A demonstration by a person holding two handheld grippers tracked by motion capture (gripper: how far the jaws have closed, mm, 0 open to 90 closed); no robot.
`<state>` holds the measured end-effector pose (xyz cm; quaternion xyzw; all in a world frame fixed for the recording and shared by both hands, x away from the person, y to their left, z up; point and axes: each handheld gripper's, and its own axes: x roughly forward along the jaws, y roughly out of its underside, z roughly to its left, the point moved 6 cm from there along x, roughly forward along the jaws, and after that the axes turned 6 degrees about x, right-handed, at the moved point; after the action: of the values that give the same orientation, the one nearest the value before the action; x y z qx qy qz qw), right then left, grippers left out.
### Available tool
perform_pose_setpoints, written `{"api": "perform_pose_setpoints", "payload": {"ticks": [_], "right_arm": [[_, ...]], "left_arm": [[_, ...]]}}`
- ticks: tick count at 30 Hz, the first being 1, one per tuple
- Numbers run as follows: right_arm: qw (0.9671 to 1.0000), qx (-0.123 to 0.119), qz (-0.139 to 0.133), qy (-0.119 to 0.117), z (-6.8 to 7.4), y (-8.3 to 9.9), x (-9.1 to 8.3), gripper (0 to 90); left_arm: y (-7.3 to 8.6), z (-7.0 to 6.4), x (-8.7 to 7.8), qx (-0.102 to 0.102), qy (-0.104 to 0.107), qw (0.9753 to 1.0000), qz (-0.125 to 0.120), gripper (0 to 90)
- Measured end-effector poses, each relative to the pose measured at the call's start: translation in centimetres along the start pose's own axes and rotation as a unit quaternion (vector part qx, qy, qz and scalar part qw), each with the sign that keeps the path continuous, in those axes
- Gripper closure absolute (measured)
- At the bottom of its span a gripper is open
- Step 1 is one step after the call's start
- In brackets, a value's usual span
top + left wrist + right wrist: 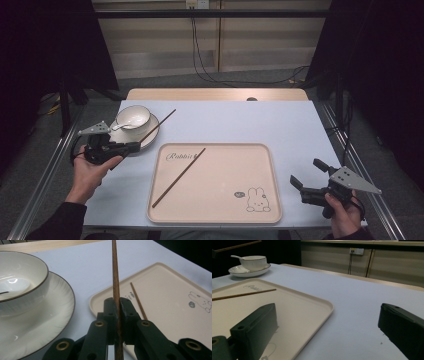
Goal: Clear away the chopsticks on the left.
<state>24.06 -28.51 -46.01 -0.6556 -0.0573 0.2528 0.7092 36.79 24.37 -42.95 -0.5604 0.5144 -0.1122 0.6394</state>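
A lab-style recording room: black curtains (45, 45) hang at both sides of the frame, dark cables (202, 55) trail from a wall socket (196, 4) at top centre, and metal rails (42, 180) flank the pale blue-topped table (240, 120).

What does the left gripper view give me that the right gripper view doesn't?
Left gripper view alone: the left gripper shut on a chopstick, close beside the plate.

Right gripper view alone: the right gripper open with nothing between its jaws, the spoon in the bowl, and the back wall.

Both: the tray with the second chopstick lying on it, plus bowl and plate.
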Motion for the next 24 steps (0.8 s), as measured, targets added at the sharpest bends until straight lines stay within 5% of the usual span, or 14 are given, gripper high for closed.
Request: {"api": "perform_pose_setpoints", "payload": {"ticks": [24], "right_arm": [[1.0, 0.0, 0.0, 0.001, 0.0, 0.0, 0.0, 2.1]], "left_arm": [[-0.1, -7.2, 2.2, -0.024, -0.017, 0.9994, 0.02, 84.5]]}}
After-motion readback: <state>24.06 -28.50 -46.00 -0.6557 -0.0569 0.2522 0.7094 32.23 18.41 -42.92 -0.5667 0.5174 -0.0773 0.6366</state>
